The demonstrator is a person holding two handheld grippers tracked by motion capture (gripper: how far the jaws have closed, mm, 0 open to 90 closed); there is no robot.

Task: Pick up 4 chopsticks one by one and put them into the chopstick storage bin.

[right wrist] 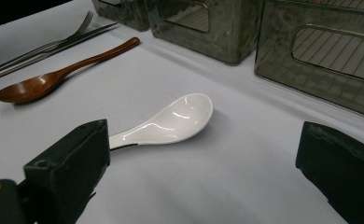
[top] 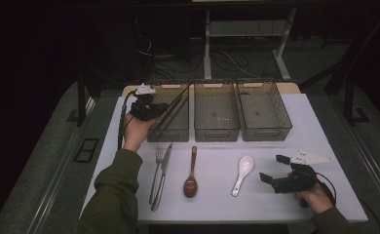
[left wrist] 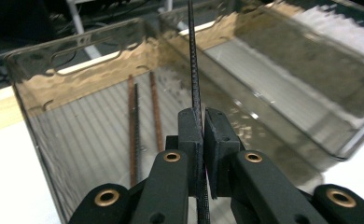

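Lab, floor cables (tangled), desk frame

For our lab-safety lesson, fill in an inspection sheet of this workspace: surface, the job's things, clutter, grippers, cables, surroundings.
Surface: white table, tidy.
Job's things: black chopstick clamped in the left gripper over the left bin; two brown chopsticks lie in that bin. Middle bin and right bin look empty.
Clutter: fork, knife, brown spoon and white spoon lie in a row on the table.
Grippers: left shut on the chopstick; right gripper open, resting near the white spoon.
Cables: one trails from the left gripper; more lie on the floor behind.
Surroundings: dark room, desk legs behind.
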